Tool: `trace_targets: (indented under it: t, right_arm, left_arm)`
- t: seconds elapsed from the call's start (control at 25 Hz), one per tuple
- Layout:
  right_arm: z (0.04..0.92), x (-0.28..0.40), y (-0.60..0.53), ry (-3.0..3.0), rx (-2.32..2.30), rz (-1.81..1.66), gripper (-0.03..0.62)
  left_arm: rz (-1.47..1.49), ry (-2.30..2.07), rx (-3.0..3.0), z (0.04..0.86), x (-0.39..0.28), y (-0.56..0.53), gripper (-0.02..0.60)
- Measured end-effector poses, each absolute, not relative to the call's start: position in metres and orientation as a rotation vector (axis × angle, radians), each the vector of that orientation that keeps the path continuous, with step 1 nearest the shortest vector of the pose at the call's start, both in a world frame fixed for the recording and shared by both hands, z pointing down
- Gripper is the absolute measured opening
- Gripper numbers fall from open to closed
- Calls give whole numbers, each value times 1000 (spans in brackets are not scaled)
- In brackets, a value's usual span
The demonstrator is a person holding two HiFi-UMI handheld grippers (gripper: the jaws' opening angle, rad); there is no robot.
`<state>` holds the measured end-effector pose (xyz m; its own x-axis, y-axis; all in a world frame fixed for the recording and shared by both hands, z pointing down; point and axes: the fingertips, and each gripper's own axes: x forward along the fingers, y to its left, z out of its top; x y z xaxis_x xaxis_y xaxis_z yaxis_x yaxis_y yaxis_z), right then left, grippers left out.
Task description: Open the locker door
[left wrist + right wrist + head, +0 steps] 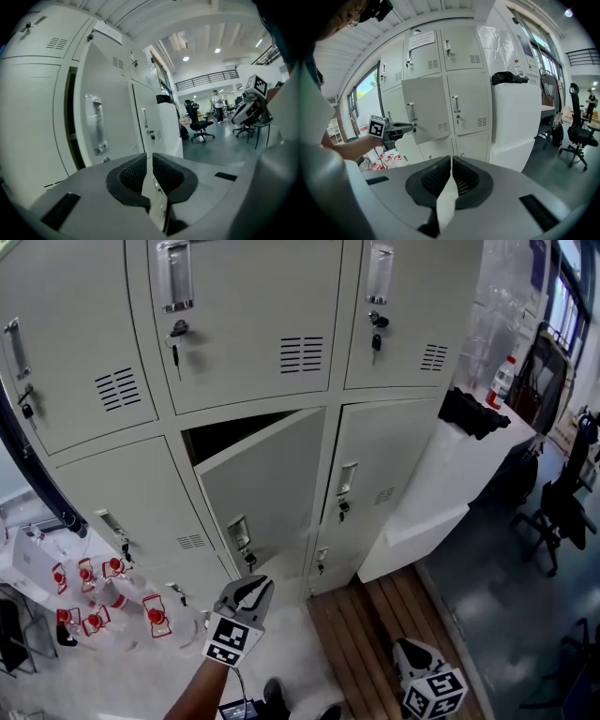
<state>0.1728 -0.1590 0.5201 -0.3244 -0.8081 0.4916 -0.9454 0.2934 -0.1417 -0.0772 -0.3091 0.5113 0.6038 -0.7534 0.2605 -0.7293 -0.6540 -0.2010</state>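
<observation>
Grey painted metal makes up the big bank of lockers [244, 334], all flat boxes with little slot vents. One middle locker door [272, 484] is the one I am working on. It is a smooth, thin metal sheet, and it already stands a bit out from the frame, with a dark wedge of gap along its top. So I think I am in the pulling step, and the door is only partly open.

Its shiny silver recessed handle [239, 532] sits near the free side, and a small dark key [249, 559] hangs just under it. The hinges look to be on the other side.

My left gripper [253, 587] is just below that key, close to the door. Its black ribbed pads are pressed almost together, and I can see nothing caught between them. I cannot tell if the tip touches the door.

My right gripper [451, 161] hangs back, well apart from the lockers, with its pads pressed together on nothing.

Next, I think I must hook or pinch the door's free edge and swing it wide in a curve. Thin metal is slippery, so the hold could slide off.
</observation>
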Motion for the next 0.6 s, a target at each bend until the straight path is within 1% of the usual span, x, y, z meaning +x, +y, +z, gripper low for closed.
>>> trace_targets:
  t: [0.28,0.6]
  right_arm:
    - [517,172,-147,-2240,1598,575,38]
    - [524,177,-123,-2224,1613,604,38]
  left_arm:
    - [-531,1148,-2777,511,-47,-291,29]
    - [-549,1125,-2771,509,-43,-274,29]
